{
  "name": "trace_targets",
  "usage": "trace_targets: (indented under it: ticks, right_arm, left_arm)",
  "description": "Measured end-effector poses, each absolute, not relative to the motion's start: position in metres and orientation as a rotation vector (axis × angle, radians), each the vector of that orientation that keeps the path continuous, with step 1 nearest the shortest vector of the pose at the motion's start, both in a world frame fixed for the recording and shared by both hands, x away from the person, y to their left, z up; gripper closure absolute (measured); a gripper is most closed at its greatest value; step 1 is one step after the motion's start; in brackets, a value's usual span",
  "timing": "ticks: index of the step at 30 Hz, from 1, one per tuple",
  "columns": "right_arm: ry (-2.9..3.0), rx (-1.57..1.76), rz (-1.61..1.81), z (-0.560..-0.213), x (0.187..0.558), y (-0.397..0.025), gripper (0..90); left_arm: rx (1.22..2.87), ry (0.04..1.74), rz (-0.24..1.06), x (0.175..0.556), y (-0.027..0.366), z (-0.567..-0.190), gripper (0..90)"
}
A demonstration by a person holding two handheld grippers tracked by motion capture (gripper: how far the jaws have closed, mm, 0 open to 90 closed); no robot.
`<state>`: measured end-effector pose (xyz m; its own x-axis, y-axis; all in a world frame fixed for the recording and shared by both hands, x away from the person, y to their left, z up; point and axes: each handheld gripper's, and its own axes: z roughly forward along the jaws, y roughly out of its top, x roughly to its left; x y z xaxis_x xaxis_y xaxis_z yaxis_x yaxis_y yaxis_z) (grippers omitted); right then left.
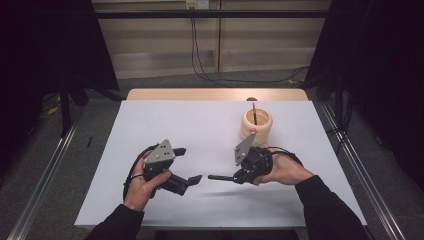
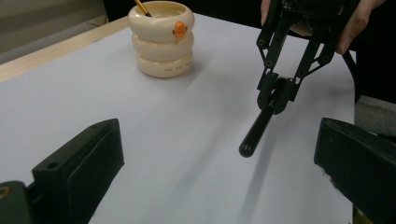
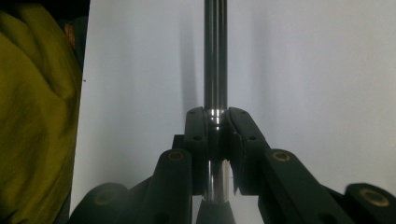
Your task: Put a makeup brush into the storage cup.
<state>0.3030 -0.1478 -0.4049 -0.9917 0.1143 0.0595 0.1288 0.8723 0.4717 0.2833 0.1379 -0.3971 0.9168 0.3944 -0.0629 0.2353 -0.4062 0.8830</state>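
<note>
Two tongs were held above the white desk [image 1: 165,120], one in each of the person's hands. The right tongs [image 1: 235,177] pinched a dark pen [image 1: 220,177], their jaws pressed tight on its barrel. In the high view the pen lay roughly level, just above the desk, and stuck out from the jaws toward the left tongs [image 1: 192,165]. In the right gripper view the glossy barrel [image 3: 215,56] ran straight up between the two closed jaws and on past them, with the white sheet behind it. In the left gripper view the right tongs [image 2: 275,95] came down from the upper right, and the pen [image 2: 256,133] slanted down from them with its rounded end close over the desk and a soft shadow beneath.

The left tongs were spread wide and held nothing. Their two black jaws stood far apart at the bottom corners of the left gripper view, with bare desk between them. In the high view their tips pointed right, toward the pen's free end, near it but apart from it.

A cream holder [image 1: 255,123] shaped like stacked rings stood upright on the far right part of the desk, behind the right hand [image 1: 280,170]. A small orange mark [image 2: 179,29] sat on its top ring, and a thin brown stick [image 1: 254,113] leaned inside it. The left hand [image 1: 142,182] gripped its tool near the front edge.
</note>
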Motion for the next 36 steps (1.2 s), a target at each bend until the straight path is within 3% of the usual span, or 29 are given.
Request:
trace_targets:
  ticks: [9, 28, 36]
  right_arm:
    - [-3.031, -0.186, -0.764, -0.405, 0.303, -0.146, 78.3]
    - [-3.033, -0.173, -0.754, -0.404, 0.301, -0.142, 78.3]
    - [-3.039, -0.173, -0.754, -0.403, 0.3, -0.143, 78.3]
  left_arm:
    - [2.038, 0.443, 0.246, 0.285, 0.123, -0.389, 2.4]
    - [2.206, 0.288, 0.139, 0.284, 0.087, -0.392, 5.2]
    - [2.274, 0.248, 0.098, 0.287, 0.078, -0.398, 10.5]
